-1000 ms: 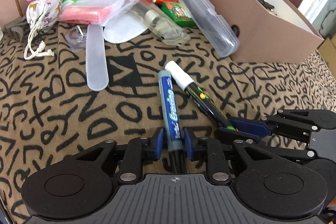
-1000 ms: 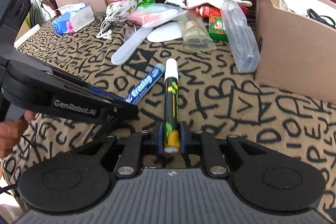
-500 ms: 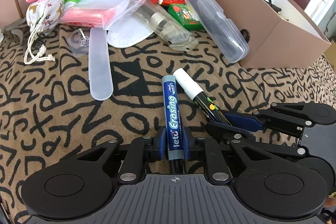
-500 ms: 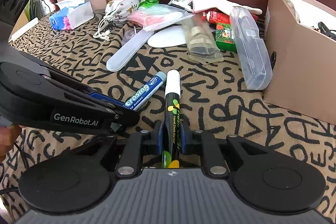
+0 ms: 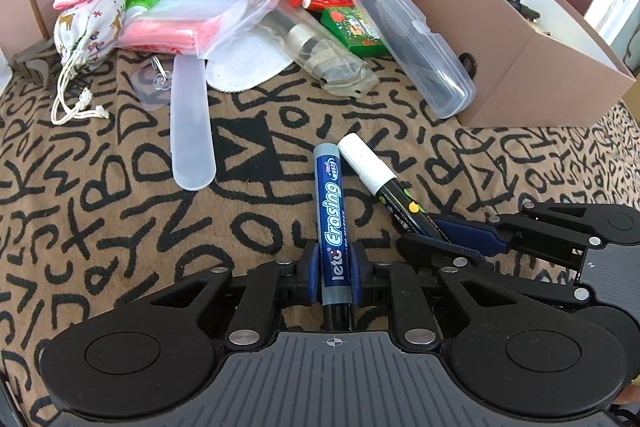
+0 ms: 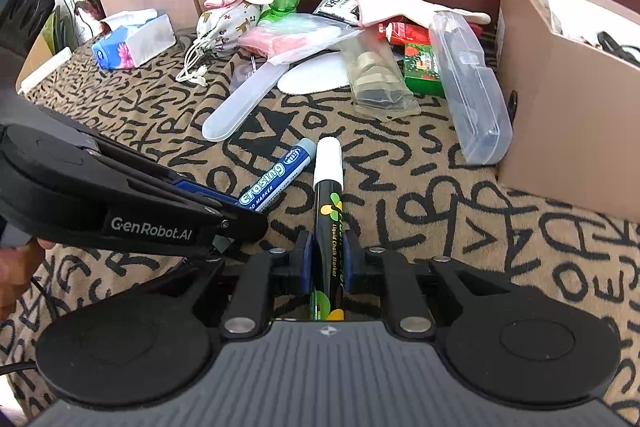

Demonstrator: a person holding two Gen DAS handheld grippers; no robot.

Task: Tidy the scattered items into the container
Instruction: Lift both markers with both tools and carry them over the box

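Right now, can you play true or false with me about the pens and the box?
1. The left gripper has the blue erasing marker between its fingers. True.
2. The right gripper grips a red tube. False: it grips the black chalk marker with the white cap.
3. The brown cardboard box is upside down. False: it stands open on top.
4. The clear plastic case lies beside the box. True.

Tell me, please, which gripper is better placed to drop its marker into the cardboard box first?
Probably the right gripper. It is shut on the chalk marker and sits on the cardboard box side, while the left gripper, which has just been closing on the blue marker, would have to cross it.
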